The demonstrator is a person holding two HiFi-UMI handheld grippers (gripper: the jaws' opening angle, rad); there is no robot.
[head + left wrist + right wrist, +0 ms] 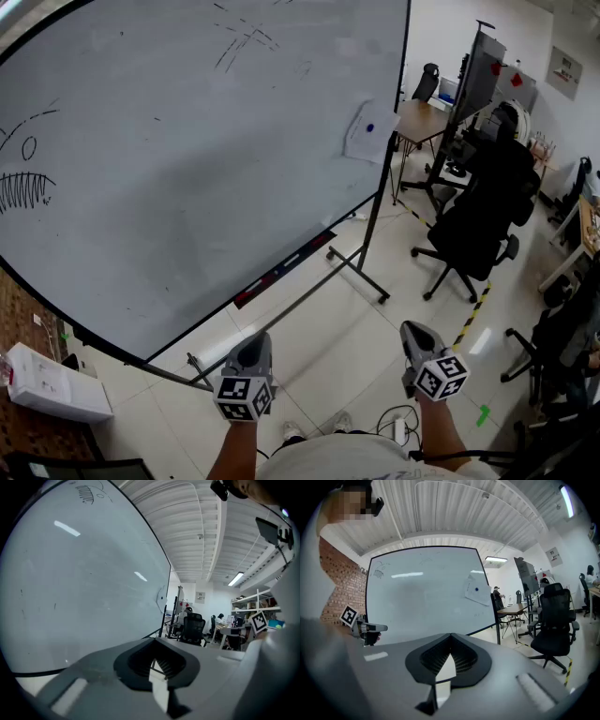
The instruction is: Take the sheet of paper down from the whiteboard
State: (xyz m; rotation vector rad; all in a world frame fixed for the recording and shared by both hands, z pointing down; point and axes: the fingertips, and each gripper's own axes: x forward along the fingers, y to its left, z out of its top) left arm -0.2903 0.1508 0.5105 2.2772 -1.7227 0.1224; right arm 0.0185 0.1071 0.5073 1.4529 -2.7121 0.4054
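Note:
A white sheet of paper (368, 132) hangs near the right edge of the big whiteboard (178, 159), pinned by a small blue magnet (369, 128). The right gripper view shows the same sheet (477, 591) far ahead; in the left gripper view it is a small pale shape (161, 598) at the board's far edge. My left gripper (251, 354) and right gripper (415, 339) are both held low at the bottom of the head view, well short of the board. Both are shut with nothing between their jaws.
The whiteboard stands on a black wheeled frame (361, 265) with a marker tray (281, 270). A black office chair (478, 223) and desks (424, 120) stand to the right. A brick wall (21, 319) and a white box (52, 382) are at the lower left. Yellow-black floor tape (473, 314) runs past the chair.

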